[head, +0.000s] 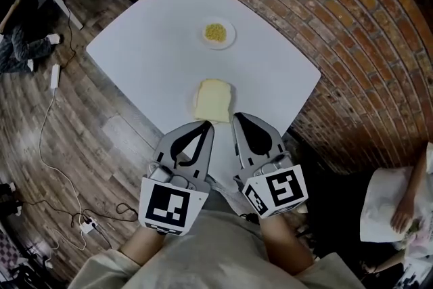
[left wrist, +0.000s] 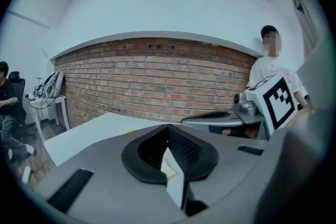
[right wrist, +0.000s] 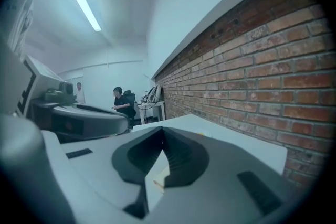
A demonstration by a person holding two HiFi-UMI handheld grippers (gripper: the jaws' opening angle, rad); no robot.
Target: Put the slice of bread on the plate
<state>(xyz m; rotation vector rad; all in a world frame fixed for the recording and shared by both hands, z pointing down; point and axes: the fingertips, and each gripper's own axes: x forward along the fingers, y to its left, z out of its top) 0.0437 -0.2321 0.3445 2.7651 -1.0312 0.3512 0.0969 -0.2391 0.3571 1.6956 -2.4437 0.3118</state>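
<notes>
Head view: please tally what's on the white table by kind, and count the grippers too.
Slice of bread: 1
Plate: 1
Heap of yellow food on the plate: 1
Grippers: 2 (left gripper, right gripper)
Total: 5

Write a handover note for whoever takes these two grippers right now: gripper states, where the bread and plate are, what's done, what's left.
Left gripper: jaws together, nothing held, tip just short of the bread's near edge.
Right gripper: jaws together, nothing held, beside the left one.
Slice of bread: lying flat on the white table, directly ahead of both grippers.
Plate: farther back on the table, apart from the bread, with a small heap of yellow food in its middle.
Done: nothing; the bread is not on the plate.
Left: open a gripper, pick up the slice, carry it to the plate and release.
</notes>
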